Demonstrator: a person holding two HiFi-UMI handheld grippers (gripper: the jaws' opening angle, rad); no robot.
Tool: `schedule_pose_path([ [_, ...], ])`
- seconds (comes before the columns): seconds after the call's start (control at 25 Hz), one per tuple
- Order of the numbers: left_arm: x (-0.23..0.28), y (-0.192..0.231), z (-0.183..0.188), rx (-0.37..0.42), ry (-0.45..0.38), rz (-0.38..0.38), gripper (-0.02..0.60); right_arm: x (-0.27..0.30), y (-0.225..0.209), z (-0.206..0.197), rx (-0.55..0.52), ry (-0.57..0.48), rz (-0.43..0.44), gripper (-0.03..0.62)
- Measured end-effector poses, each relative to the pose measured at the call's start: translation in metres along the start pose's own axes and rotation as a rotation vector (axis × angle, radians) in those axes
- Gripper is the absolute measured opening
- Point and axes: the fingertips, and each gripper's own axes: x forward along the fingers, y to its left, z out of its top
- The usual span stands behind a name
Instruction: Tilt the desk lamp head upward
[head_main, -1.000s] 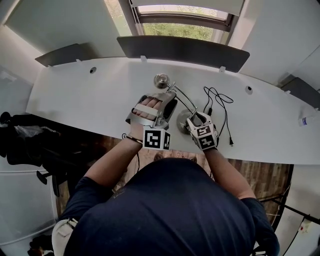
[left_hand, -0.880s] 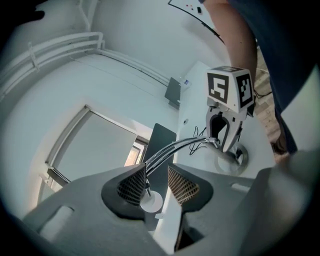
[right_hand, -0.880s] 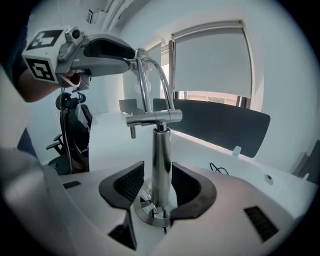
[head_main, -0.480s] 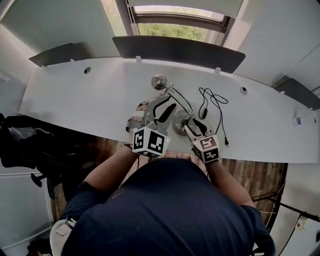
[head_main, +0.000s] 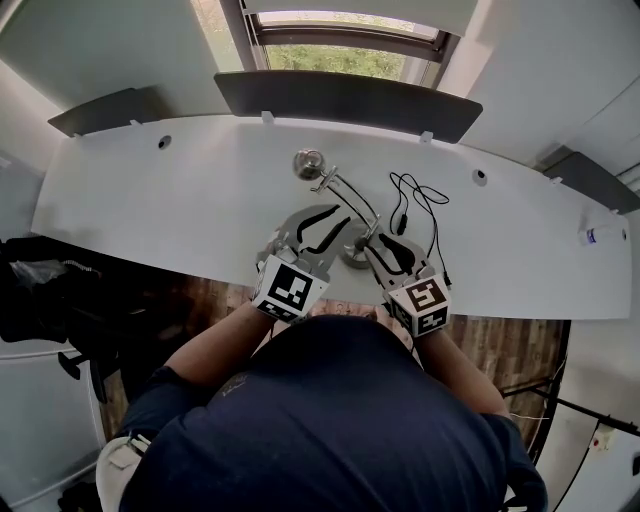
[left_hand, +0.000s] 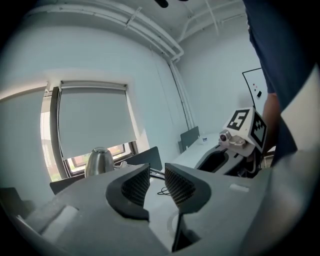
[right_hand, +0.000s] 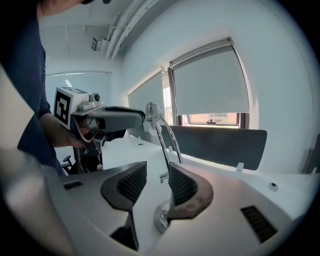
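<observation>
The chrome desk lamp stands mid-table: its round head (head_main: 308, 162) points down, its thin arm (head_main: 350, 200) slants to a round base (head_main: 352, 256). My left gripper (head_main: 324, 227) hovers just left of the arm, jaws apart and empty; they have just been closing. The left gripper view shows the head (left_hand: 99, 161) beyond the left gripper (left_hand: 152, 186). My right gripper (head_main: 387, 252) hangs over the base's right side, its jaws also just closing on nothing. In the right gripper view the arm (right_hand: 166, 134) rises beyond the right gripper (right_hand: 152, 186), with the base (right_hand: 161, 218) below.
The lamp's black cable (head_main: 415, 200) lies looped on the white table (head_main: 150, 200) right of the lamp. A dark partition panel (head_main: 340, 100) lines the far edge under a window. A small bottle (head_main: 598, 236) sits at the far right.
The left gripper has rolled so its marker cube faces up and drawn back slightly. The right gripper has lifted away from the lamp base. Both sets of jaws stand narrower than before.
</observation>
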Motion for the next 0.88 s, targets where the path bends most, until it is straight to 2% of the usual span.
schedule_pose_path([
  [0.2, -0.002, -0.011, -0.010, -0.044, 0.028, -0.048, 0.076, -0.009, 0.007, 0.018, 0.007, -0.050, 0.026, 0.110],
  [0.32, -0.004, -0.018, -0.013, -0.044, 0.045, -0.074, 0.054, -0.012, 0.012, 0.027, 0.007, -0.077, 0.042, 0.083],
  [0.56, -0.007, -0.026, -0.019, -0.127, 0.037, -0.089, 0.027, -0.015, 0.016, 0.037, 0.009, -0.120, 0.060, 0.038],
  [0.72, -0.008, -0.032, -0.029, -0.223, 0.018, -0.109, 0.012, -0.015, 0.020, 0.039, 0.010, -0.141, 0.073, 0.028],
  [0.88, -0.009, -0.038, -0.033, -0.242, 0.014, -0.137, 0.008, -0.015, 0.024, 0.036, 0.013, -0.153, 0.082, 0.018],
])
